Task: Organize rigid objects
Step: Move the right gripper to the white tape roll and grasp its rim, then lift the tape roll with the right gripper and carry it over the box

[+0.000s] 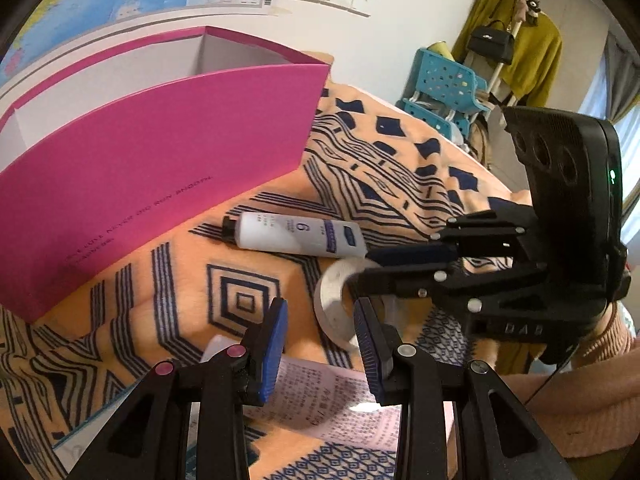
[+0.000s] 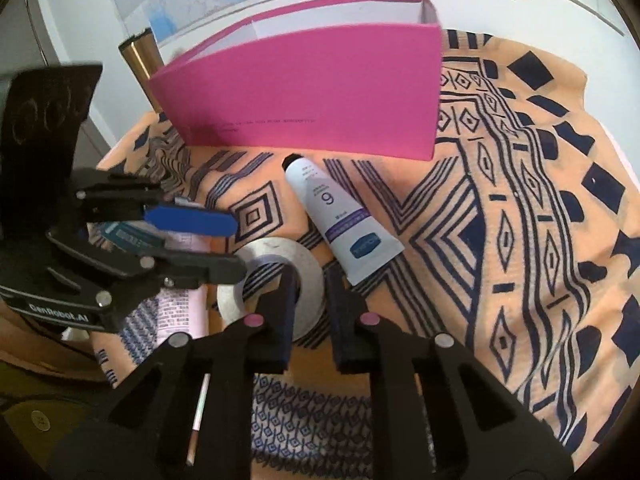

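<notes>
White tape roll point(image 2: 276, 280) lies flat on the patterned cloth point(image 2: 500, 240), its rim between the parted fingers of the right gripper point(image 2: 308, 300), not yet clamped. Left gripper point(image 1: 320, 344) hangs open, empty. Ahead: tube point(image 2: 340, 220), then pink box point(image 2: 304, 92), presumably the destination.

Both wrist views close above the patterned cloth point(image 1: 168, 304), sharing the pink box point(image 2: 304, 92).

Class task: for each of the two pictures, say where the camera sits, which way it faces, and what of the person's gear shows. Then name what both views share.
Left wrist: on the left gripper, facing the pink box; right gripper enters from the right.
Right wrist: on the right gripper, straddling the tape roll; left gripper at left.
Shared: box, tape roll, white tube, patterned cloth.
</notes>
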### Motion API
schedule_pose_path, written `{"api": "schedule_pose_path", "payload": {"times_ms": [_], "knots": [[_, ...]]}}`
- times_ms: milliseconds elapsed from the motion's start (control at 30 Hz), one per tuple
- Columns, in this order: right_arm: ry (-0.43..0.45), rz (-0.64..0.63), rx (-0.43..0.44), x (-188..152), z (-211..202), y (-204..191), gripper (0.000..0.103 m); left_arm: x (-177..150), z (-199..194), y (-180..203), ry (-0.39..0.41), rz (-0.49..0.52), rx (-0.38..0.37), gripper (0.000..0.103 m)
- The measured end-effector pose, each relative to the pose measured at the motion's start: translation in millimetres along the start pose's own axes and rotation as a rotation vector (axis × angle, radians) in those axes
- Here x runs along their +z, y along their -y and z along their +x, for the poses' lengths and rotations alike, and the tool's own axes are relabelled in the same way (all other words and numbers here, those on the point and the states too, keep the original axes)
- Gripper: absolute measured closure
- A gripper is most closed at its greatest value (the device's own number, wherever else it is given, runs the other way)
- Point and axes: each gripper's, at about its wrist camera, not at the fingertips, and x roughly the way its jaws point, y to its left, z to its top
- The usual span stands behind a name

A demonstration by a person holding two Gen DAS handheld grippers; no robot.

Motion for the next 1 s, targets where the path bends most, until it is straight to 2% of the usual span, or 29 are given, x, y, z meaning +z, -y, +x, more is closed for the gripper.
{"api": "schedule_pose_path", "payload": {"times_ms": [267, 700, 1000], "knots": [[0.054, -0.013, 0.000, 14, -16, -3, 0.087, 4, -8, 12, 0.036, 0.015, -0.048, 0.069], [0.157, -0.067, 0.019, 59, -36, -6, 0.086, 36, -42, 4, 0.172, -0.010, -0.019, 0.069], [0.204, -0.106, 0.017, 88, -43, -7, 0.087, 59, -57, -4, 0.234, 0.003, 0.023, 0.069]]}}
